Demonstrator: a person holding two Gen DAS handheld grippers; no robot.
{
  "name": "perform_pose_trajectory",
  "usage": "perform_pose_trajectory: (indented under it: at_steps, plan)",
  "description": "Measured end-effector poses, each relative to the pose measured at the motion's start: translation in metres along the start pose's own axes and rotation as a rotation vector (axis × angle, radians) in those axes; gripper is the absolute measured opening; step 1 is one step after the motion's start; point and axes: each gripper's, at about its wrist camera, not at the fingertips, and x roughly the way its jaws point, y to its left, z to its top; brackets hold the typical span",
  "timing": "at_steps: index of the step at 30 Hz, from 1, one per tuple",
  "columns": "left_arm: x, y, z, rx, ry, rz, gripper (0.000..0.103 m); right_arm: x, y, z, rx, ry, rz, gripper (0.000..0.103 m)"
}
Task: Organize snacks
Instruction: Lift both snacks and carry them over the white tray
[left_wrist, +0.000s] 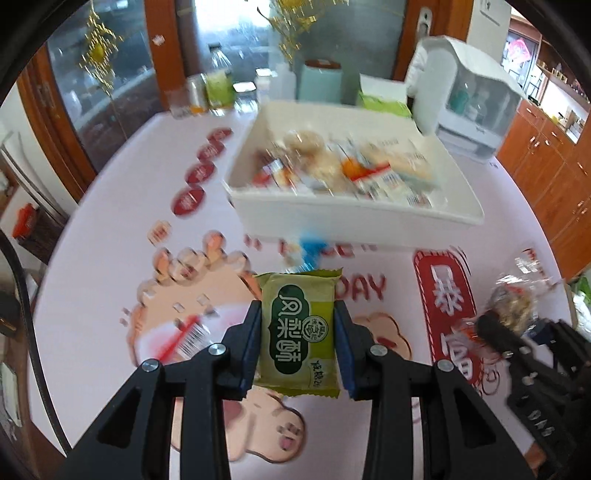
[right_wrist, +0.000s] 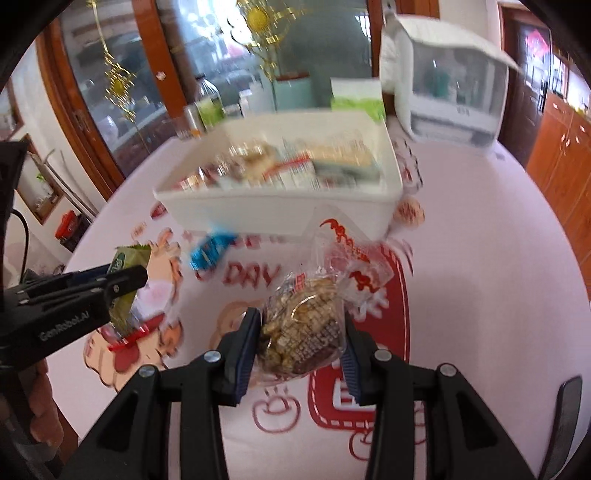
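My left gripper (left_wrist: 298, 328) is shut on a green pineapple-cake packet (left_wrist: 301, 332), held above the tablecloth. In the right wrist view that same left gripper (right_wrist: 129, 282) shows at the left with the green packet (right_wrist: 129, 258) in it. My right gripper (right_wrist: 299, 339) is shut on a clear-wrapped nut-brittle snack (right_wrist: 303, 325), whose wrapper sticks out beyond the fingers. The right gripper (left_wrist: 498, 332) also appears at the right edge of the left wrist view with its nut-brittle snack (left_wrist: 513, 302). Ahead stands a white bin (left_wrist: 369, 218) (right_wrist: 258, 210) filled with several wrapped snacks. A blue packet (left_wrist: 308, 251) (right_wrist: 210, 251) lies in front of it.
A pink printed tablecloth (right_wrist: 480, 258) covers the round table. Behind the bin stand bottles (left_wrist: 218, 85), a teal canister (left_wrist: 319, 83), a green tissue pack (left_wrist: 384, 103) and a white lidded container (left_wrist: 476, 103). A clear barcode-labelled wrapper (left_wrist: 192, 336) lies left of the left gripper. Wooden cabinets (left_wrist: 554, 173) line the right.
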Motion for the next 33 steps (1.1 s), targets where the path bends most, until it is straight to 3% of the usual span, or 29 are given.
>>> perform_pose_trajectory:
  at_steps: [13, 18, 24, 33]
  plan:
    - [-0.063, 0.009, 0.111, 0.121, -0.255, 0.139, 0.035, -0.060, 0.009, 0.093, -0.026, -0.236, -0.022, 0.041]
    - [-0.078, 0.004, 0.149, 0.153, -0.326, 0.144, 0.035, -0.082, 0.009, 0.128, -0.025, -0.323, -0.036, 0.041]
    - [-0.075, -0.003, 0.182, 0.173, -0.320, 0.133, 0.035, -0.089, 0.009, 0.159, -0.006, -0.369, -0.045, 0.041]
    - [-0.036, -0.012, 0.218, 0.157, -0.222, 0.058, 0.035, -0.064, 0.006, 0.188, 0.008, -0.308, -0.070, 0.042]
